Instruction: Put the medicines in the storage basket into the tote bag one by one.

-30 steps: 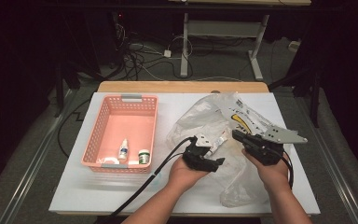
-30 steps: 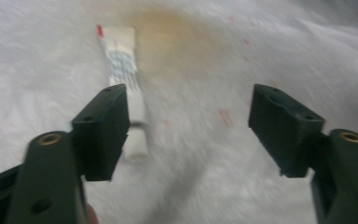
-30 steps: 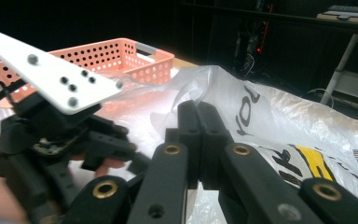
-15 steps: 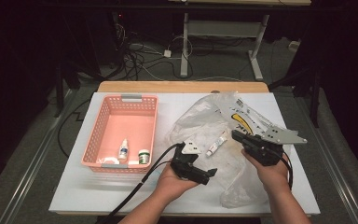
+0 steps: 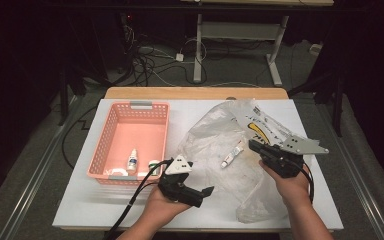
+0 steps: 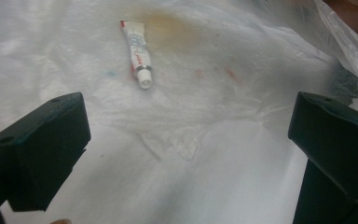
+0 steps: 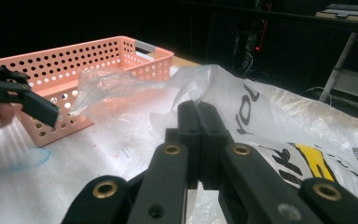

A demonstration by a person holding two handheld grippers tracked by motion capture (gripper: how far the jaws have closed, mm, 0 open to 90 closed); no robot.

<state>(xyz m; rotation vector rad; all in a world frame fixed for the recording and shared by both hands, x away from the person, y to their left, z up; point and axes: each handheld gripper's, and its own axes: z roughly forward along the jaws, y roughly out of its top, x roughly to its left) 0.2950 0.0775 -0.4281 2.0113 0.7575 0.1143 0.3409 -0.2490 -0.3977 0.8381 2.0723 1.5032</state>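
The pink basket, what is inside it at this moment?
Inside the pink basket, near its front wall, stands a small white bottle, and beside it a small round container. The left gripper and its cable cover part of that corner, so more could be hidden there.

On the bag (image 7: pixel 279 130) I can make out large black letters, "VOL", beside a yellow shape. The tube (image 6: pixel 137 51) carries red and blue print too small to read.

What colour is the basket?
Salmon pink basket with grey handles; clearest in the high view.
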